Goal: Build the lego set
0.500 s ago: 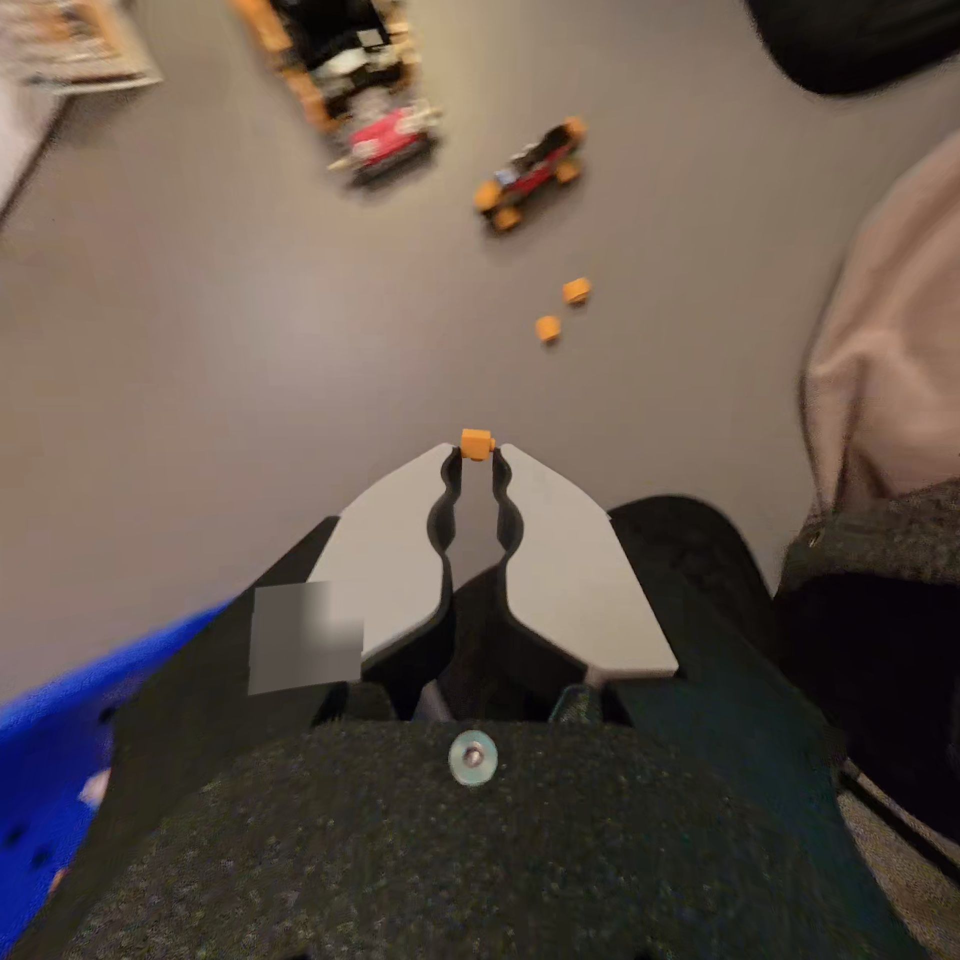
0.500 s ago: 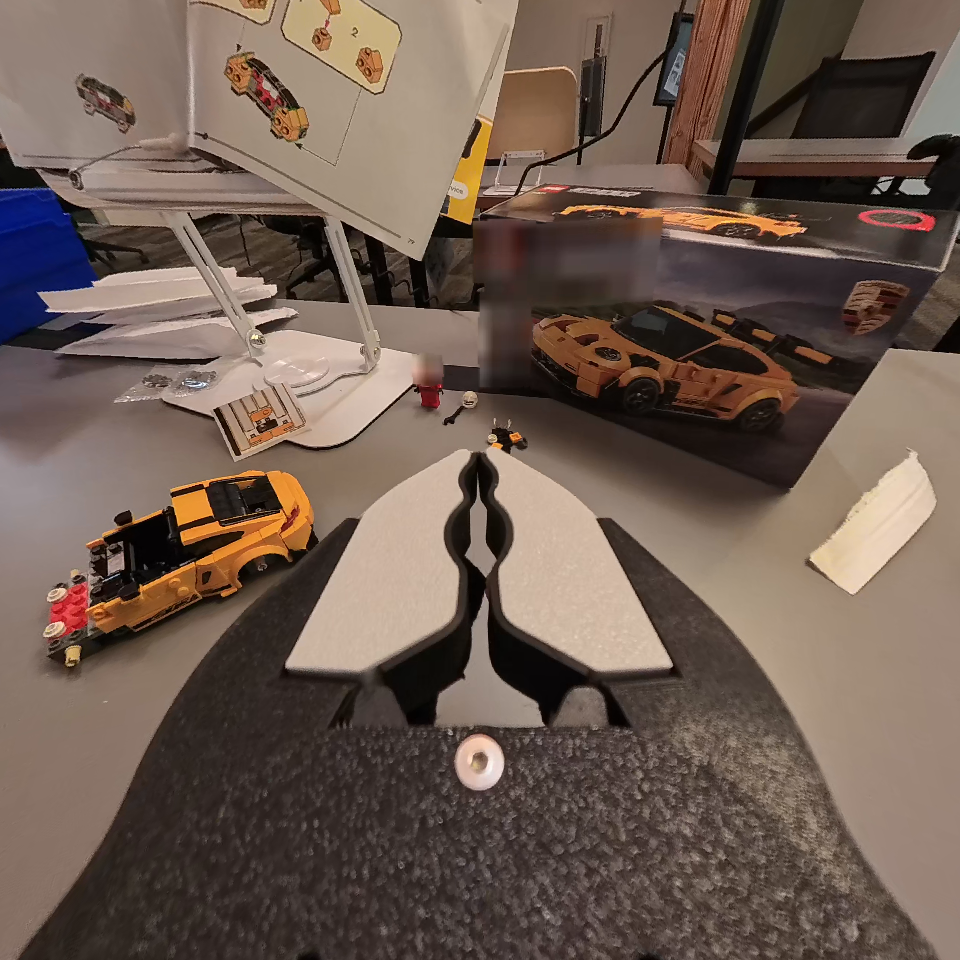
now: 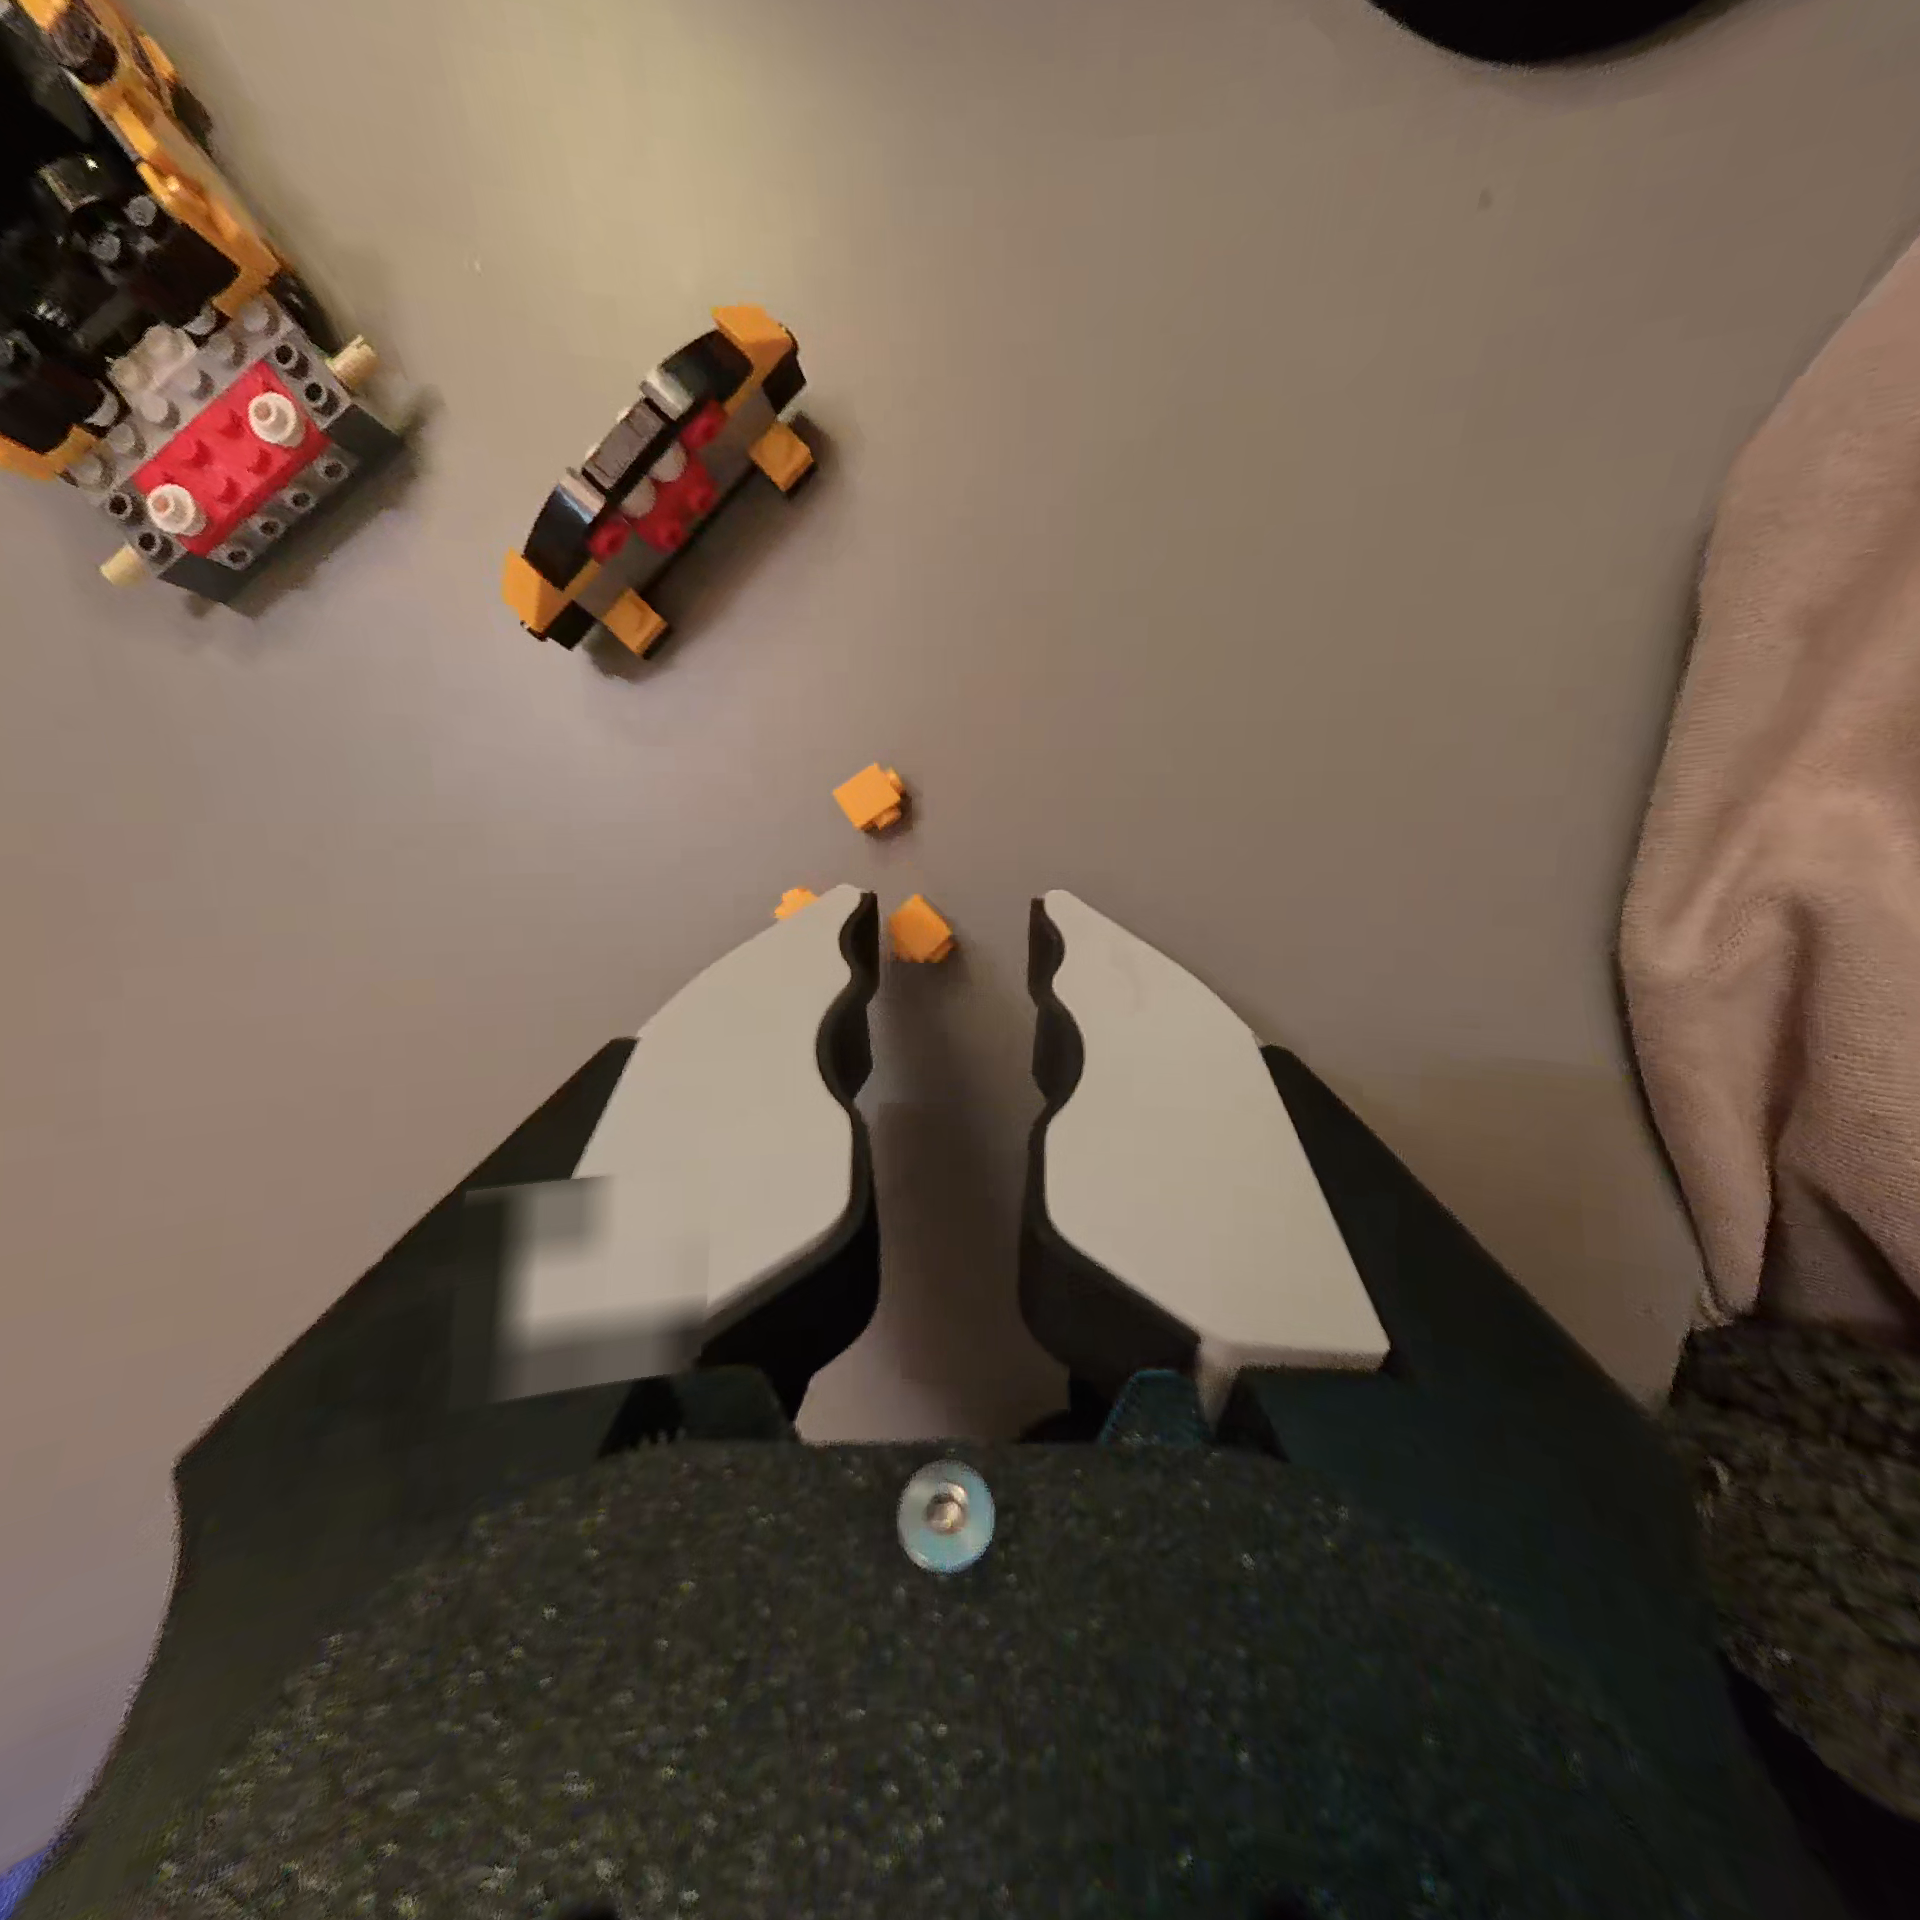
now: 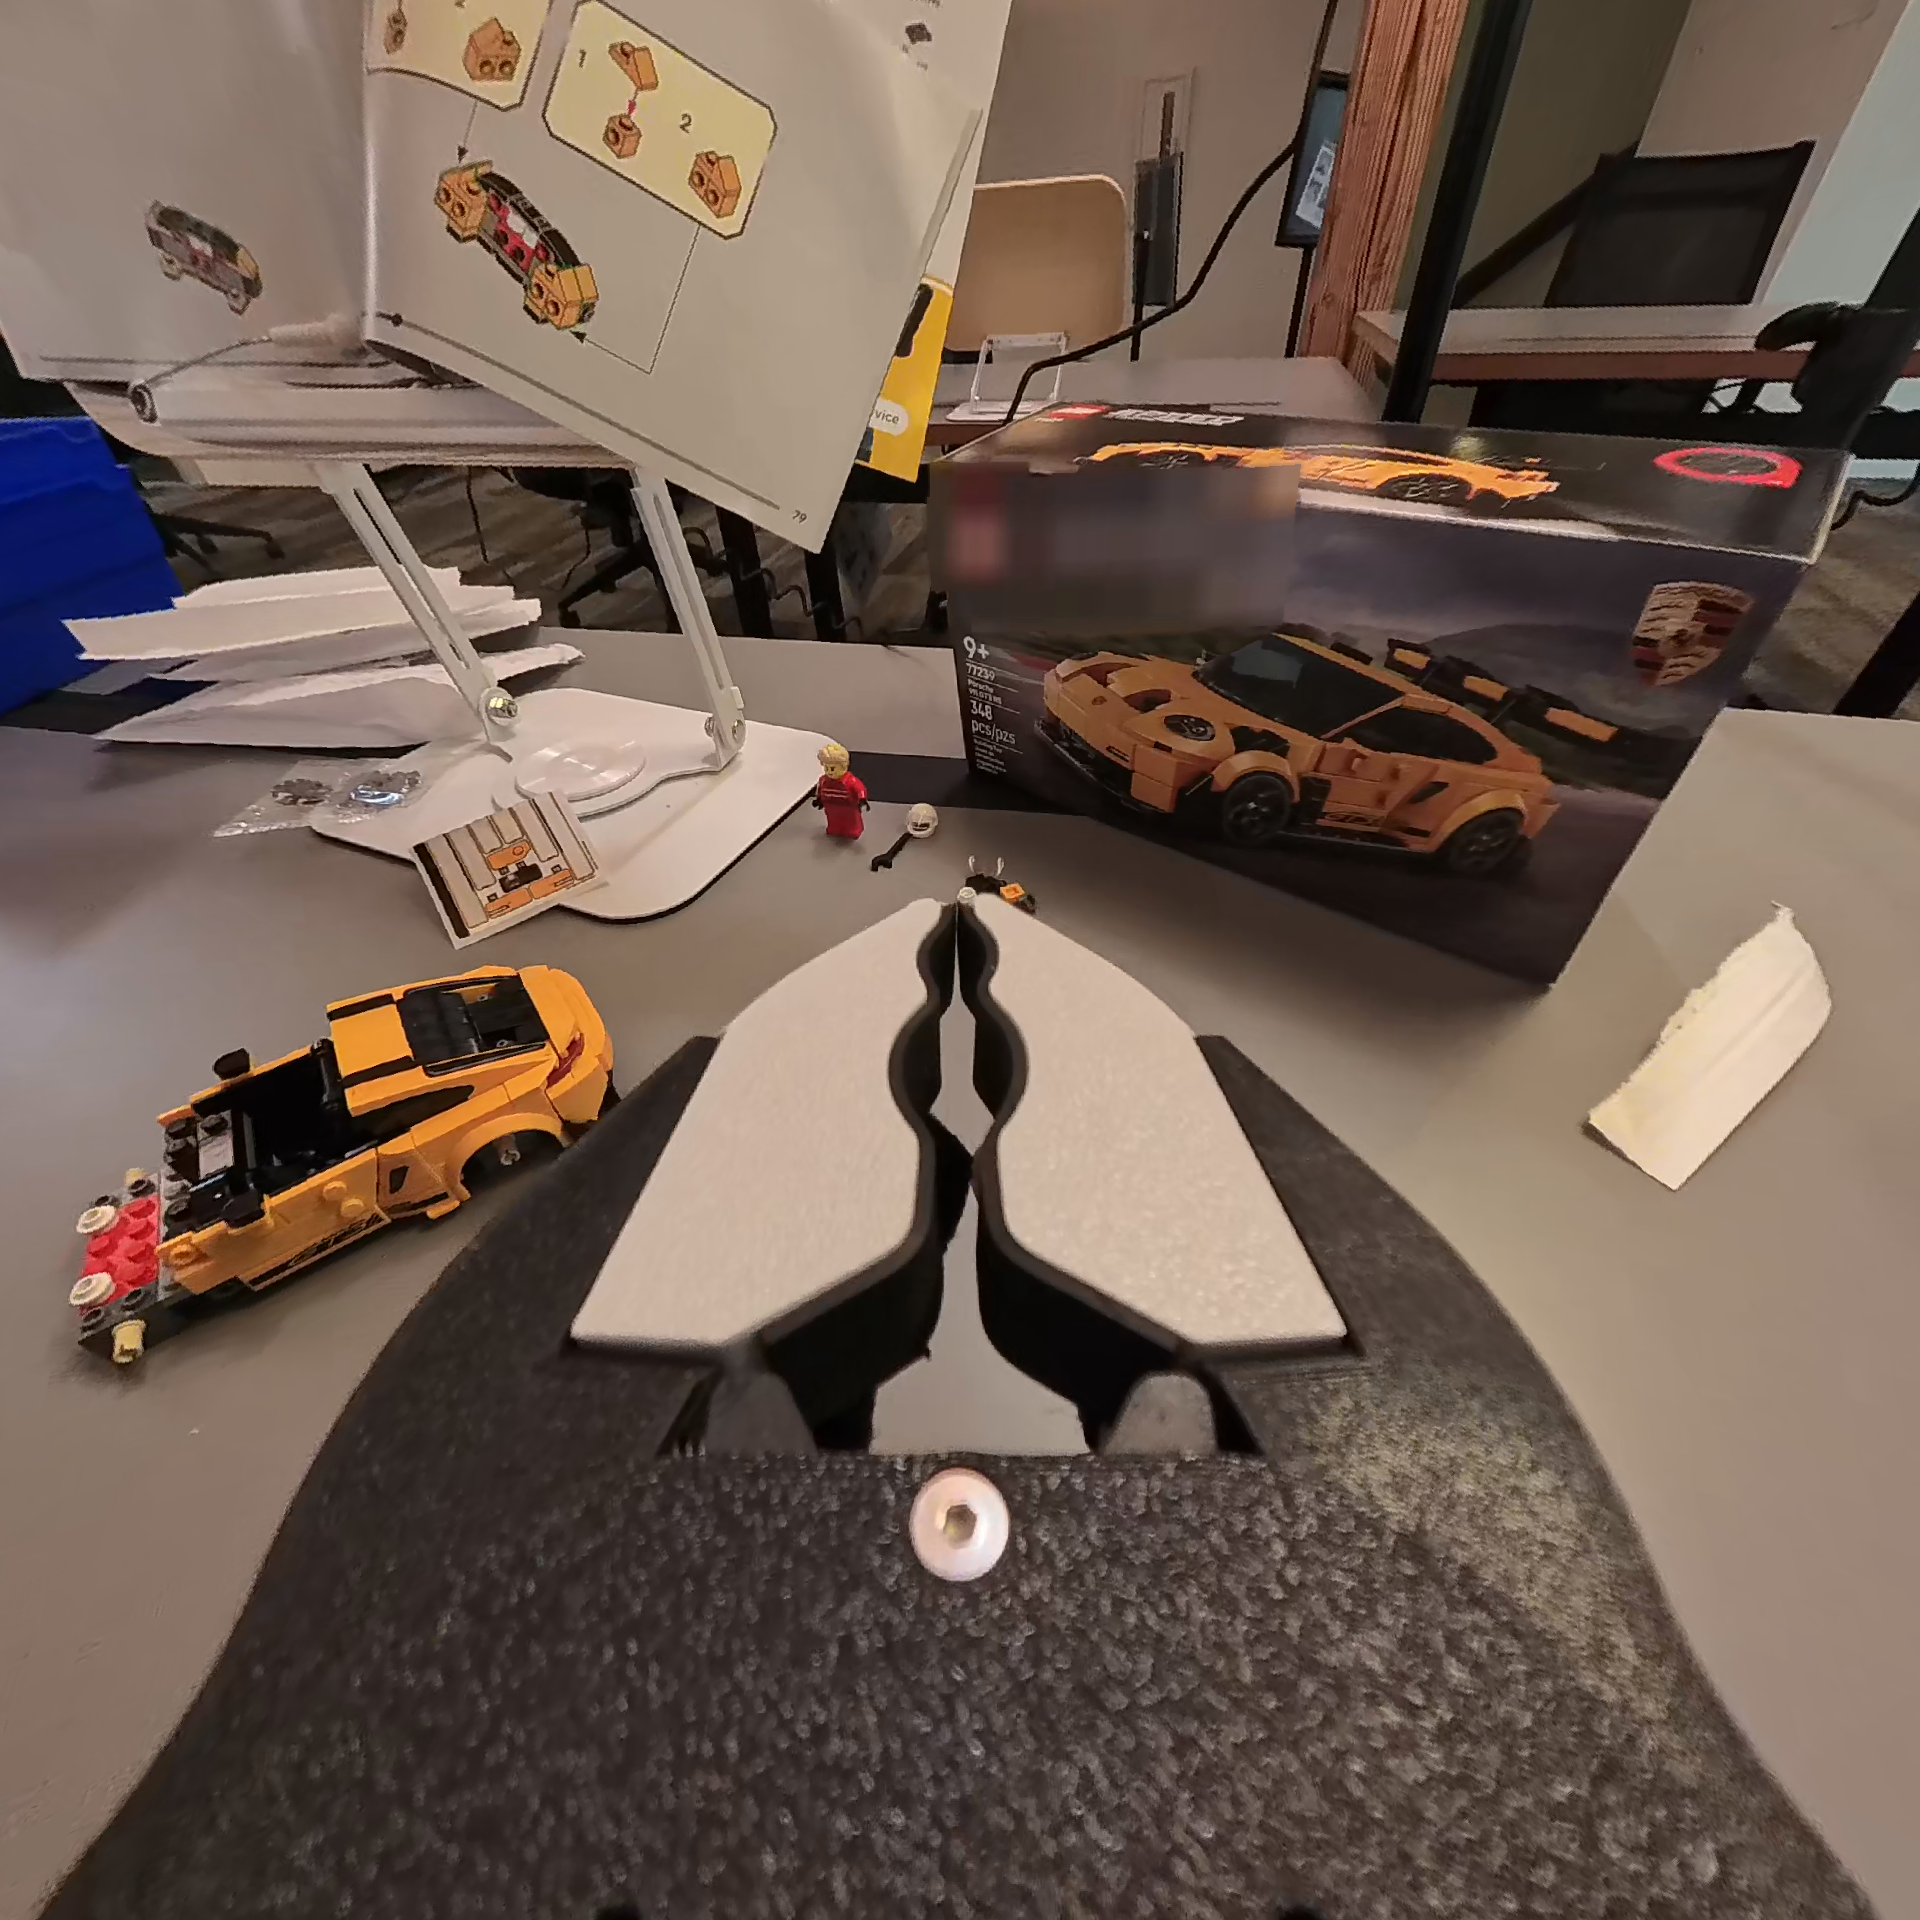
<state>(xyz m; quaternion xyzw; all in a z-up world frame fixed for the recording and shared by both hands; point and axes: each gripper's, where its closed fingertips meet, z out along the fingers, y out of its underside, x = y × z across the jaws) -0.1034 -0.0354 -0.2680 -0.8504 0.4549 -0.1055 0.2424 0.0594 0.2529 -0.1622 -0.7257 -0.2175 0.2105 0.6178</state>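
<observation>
My left gripper points down at the grey table, fingers spread wide and empty; a small orange brick lies between the tips, close to the left one, a second sits just ahead, and a third peeks from behind the left fingertip. Ahead and to the left lies a bumper sub-assembly, unattached. My right gripper is closed on nothing. Only its view shows the whole half-built orange car, left of the fingers, with roof and nose unfinished, and the instruction booklet and box beyond, so much remains.
</observation>
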